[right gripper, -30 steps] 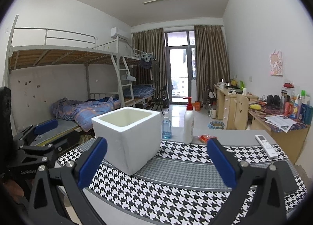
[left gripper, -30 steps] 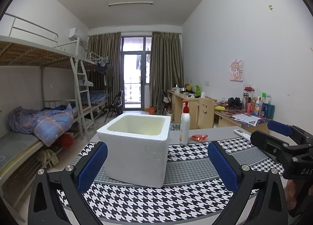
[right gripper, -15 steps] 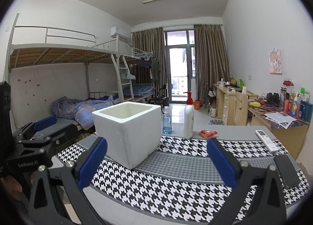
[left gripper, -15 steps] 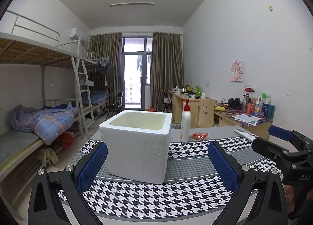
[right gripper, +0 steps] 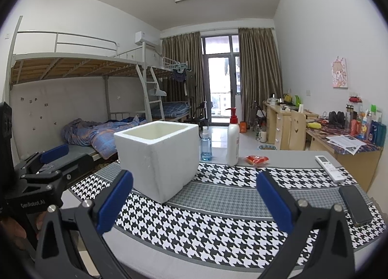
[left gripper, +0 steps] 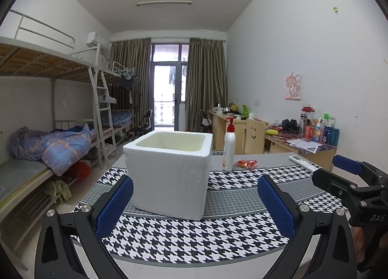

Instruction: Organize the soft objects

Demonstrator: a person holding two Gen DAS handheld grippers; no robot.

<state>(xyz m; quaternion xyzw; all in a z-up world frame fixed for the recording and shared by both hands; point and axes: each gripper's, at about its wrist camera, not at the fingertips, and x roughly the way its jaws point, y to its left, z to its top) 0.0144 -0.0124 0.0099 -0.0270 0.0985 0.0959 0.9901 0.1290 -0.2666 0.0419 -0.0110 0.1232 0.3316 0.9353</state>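
Near the tabletop's far edge a red packet (right gripper: 257,159) is seen beside the bottle (right gripper: 232,144). Both grippers (left gripper: 195,202) (right gripper: 194,199) are held released; the bottle could be toppled when reaching.

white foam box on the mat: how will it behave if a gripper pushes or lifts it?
The white foam box looks like thick-walled polystyrene, so probably light and stiff. On the houndstooth mat, a push would likely slide it rather than tip it, given its broad base. The pitted side suggests the walls may dent under pinching.
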